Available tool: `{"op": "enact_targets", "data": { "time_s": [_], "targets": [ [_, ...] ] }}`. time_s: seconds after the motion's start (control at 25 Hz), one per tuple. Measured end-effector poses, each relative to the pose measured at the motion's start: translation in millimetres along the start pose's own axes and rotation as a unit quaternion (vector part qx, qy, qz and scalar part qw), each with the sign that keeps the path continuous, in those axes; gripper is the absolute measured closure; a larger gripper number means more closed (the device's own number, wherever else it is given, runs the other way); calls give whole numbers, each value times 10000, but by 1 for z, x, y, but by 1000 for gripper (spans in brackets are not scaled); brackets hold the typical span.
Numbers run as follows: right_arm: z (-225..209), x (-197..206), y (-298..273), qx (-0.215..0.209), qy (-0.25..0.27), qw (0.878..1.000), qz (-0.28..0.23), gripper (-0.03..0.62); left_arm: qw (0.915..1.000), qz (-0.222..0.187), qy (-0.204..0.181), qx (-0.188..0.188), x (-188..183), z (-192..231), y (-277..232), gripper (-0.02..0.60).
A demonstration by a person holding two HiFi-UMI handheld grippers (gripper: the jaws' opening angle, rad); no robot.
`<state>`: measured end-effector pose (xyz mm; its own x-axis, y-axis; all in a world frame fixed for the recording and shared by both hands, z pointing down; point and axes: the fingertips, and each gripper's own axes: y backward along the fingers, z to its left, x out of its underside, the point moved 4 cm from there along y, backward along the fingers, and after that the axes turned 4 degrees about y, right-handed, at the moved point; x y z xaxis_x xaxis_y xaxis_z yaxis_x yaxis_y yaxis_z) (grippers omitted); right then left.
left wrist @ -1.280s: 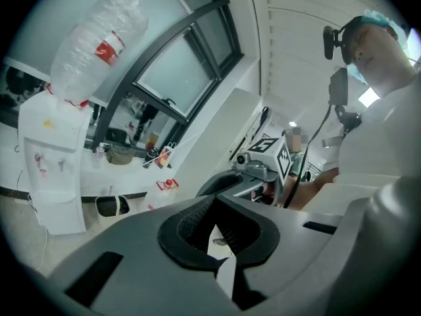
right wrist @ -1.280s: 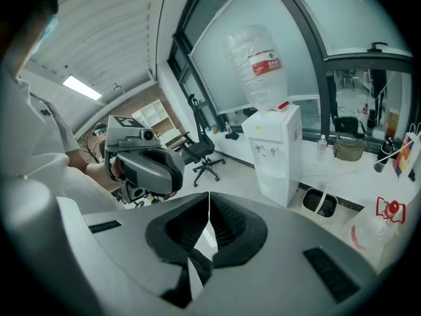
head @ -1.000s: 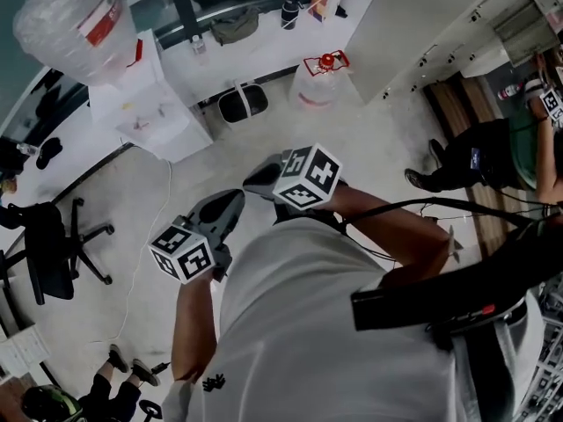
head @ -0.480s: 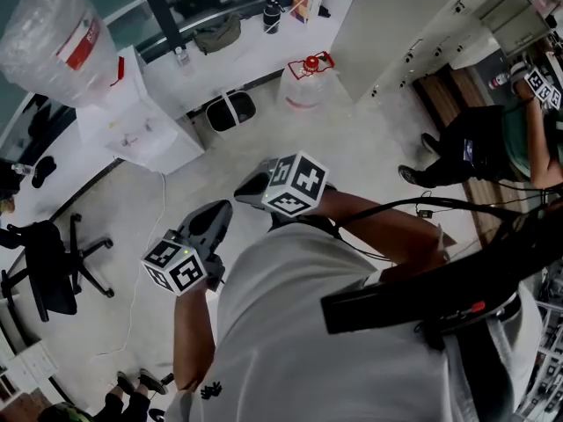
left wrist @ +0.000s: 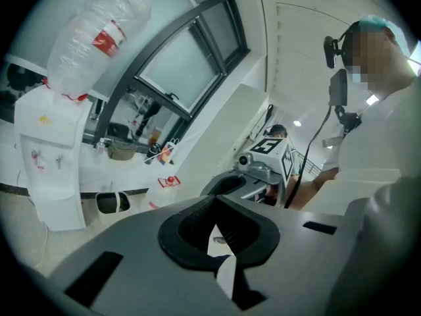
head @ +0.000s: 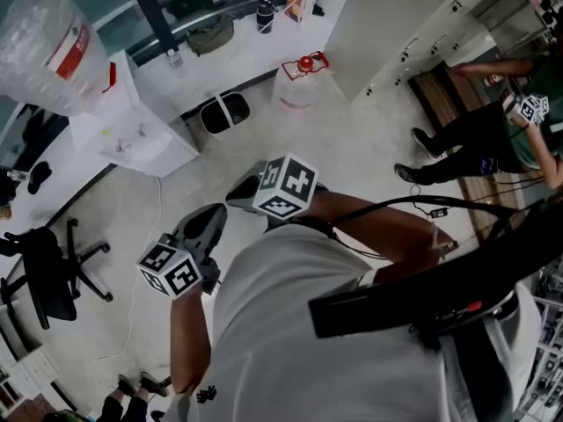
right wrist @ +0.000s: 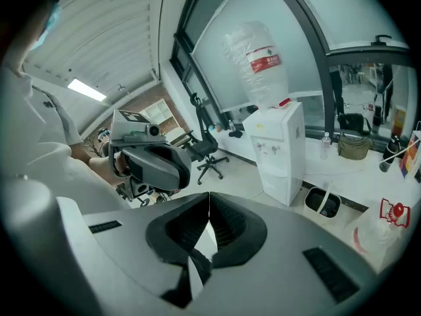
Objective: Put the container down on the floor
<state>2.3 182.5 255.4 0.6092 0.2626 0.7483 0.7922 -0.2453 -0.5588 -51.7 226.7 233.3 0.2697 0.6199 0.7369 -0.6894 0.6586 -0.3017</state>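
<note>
The room is an office with a pale floor (head: 369, 148). A water dispenser (head: 132, 126) stands at the far left and a white counter (head: 251, 47) runs along the far side. The container (head: 297, 88), a clear jug with a red cap, stands upright on the floor at the far middle, just in front of the counter and right of a small bin (head: 222, 112). It is well apart from both grippers.

The left gripper (left wrist: 216, 232) and the right gripper (right wrist: 209, 206) are held near the person's chest. Each has its jaws pressed together with nothing between them.

Judging by this, the task looks done: the container is down on the floor and released, and nothing seems left to do.
</note>
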Motion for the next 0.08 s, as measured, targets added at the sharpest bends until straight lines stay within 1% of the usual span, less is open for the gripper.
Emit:
{"op": "enact_targets", "data": {
  "time_s": [0.08],
  "targets": [
    [-1,-1,-2,-25,5,10000,5,577,10000,1,-6,8,0,2,-1,572]
  ]
}}
